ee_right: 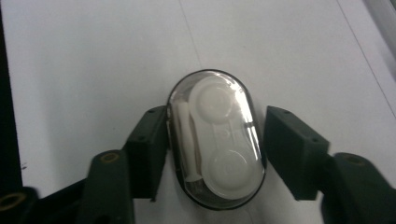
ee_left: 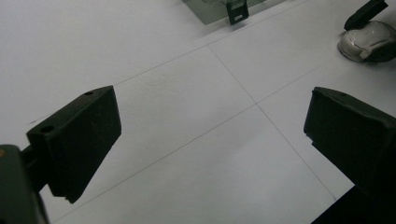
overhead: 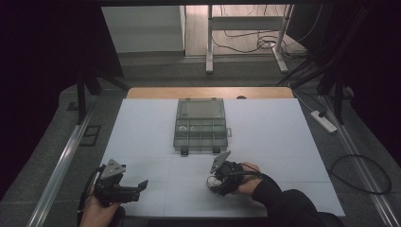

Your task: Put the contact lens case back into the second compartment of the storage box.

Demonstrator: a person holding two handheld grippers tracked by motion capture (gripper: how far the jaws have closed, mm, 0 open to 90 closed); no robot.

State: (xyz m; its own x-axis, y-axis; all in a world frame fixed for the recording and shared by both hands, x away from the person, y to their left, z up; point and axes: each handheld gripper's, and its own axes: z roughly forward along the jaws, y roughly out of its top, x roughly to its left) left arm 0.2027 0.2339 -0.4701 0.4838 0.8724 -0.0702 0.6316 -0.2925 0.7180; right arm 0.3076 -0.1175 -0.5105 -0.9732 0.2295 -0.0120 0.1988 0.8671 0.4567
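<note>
The right gripper (ee_right: pixel 215 149) fingers are clamping the oval contact lens case (ee_right: pixel 215 140) on the desk (overhead: pixel 283 137), left gripper (ee_left: pixel 210 144) fingers standing apart; its smooth rounded shell is risking slipping out on lifting.

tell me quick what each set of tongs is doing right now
Left tongs: open, holding nothing.
Right tongs: shut on the clear oval case.

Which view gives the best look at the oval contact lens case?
The right gripper view: the contact lens case shows from above between that gripper's jaws, its clear lid revealing two round white cups and a white stick. The high view shows it as a small pale blob under the right gripper. The left gripper view catches its side at the top right edge.
</note>
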